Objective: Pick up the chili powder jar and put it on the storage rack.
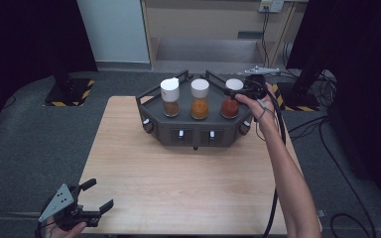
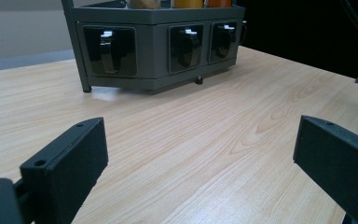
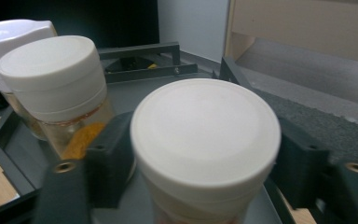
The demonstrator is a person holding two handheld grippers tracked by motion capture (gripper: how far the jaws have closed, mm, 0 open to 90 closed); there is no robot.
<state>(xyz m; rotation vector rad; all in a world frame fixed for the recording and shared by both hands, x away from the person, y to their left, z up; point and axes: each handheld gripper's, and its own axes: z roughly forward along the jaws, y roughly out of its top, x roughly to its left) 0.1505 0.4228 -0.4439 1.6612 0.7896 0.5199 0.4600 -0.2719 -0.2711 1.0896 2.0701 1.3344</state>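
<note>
My right tool (image 1: 239, 92) reaches into the dark angled rack (image 1: 193, 135), right of centre in the high view, and its two black jaws stand on either side of the white cap of the red-spice jar (image 1: 229, 105), the rightmost of three in the rack's tray. In the right gripper view the cap (image 3: 205, 126) sits squarely between the jaws. They look to be against it, but I cannot tell whether they truly press.

To do this well I would keep the jaws level on the cap's straight side, centred, and lift straight up. That clears the rack's rail and the orange-spice jar (image 1: 199, 99) just beside it.

My left tool (image 1: 100, 193) waits at the lower left of the frame with its jaws wide apart over bare wood, well away from the rack.

The tabletop (image 1: 178, 183) is pale wood grain, flat and uncluttered. Around it lies grey carpet (image 1: 30, 139), with black curtains in both upper corners and cables trailing at the right edge.
</note>
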